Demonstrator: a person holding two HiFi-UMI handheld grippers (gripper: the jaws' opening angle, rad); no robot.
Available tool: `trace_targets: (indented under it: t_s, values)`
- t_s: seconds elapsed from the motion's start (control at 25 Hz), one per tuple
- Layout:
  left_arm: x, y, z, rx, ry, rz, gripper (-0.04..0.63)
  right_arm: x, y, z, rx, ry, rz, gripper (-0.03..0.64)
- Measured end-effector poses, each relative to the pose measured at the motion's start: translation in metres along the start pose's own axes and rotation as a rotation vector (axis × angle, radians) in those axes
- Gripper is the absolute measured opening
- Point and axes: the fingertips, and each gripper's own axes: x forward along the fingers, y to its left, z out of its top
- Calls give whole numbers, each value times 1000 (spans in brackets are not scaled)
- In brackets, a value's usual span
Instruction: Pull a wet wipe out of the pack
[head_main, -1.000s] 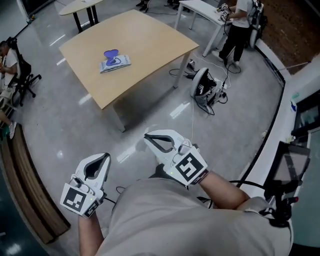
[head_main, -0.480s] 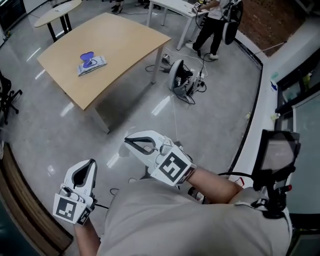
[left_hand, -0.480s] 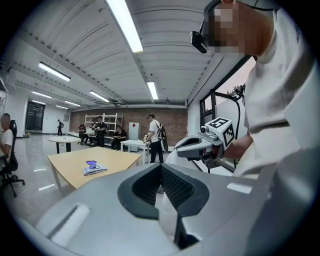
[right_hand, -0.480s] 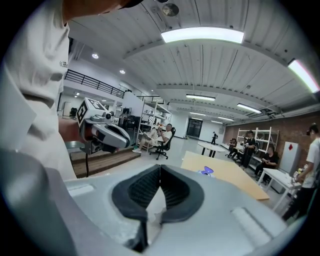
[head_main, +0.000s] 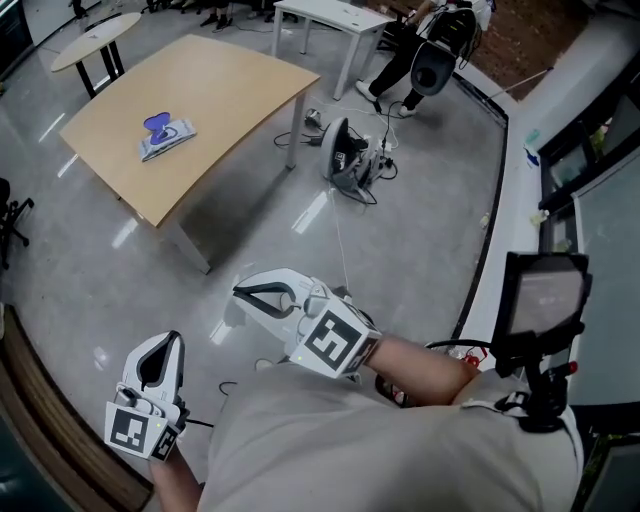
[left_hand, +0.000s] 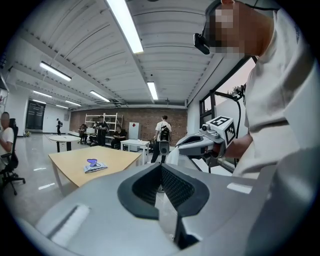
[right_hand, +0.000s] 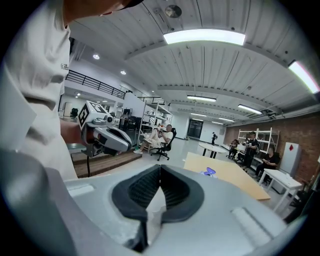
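Left claw (head_main: 171, 338) and right claw (head_main: 239, 291) both closed, empty

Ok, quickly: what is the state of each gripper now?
Left gripper: closed, holding nothing.
Right gripper: closed, holding nothing.

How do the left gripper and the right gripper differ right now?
The left gripper sits low at the head view's left, beside the torso; the right gripper sits higher, nearer the middle. The left gripper points up the picture; the right gripper points toward its left. Both are shut, empty, and far from the wet wipe pack on the table.
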Motion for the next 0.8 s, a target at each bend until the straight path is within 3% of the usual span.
trace_targets:
  t_s: [0.48,0.8]
  values:
    - [4,2,-4,-3,3,0,6,2,-1,-3,-37,33,11,3]
    - [-29,-3,-18,-31,-6,37,6,6,35,-1,-35,13,74,3]
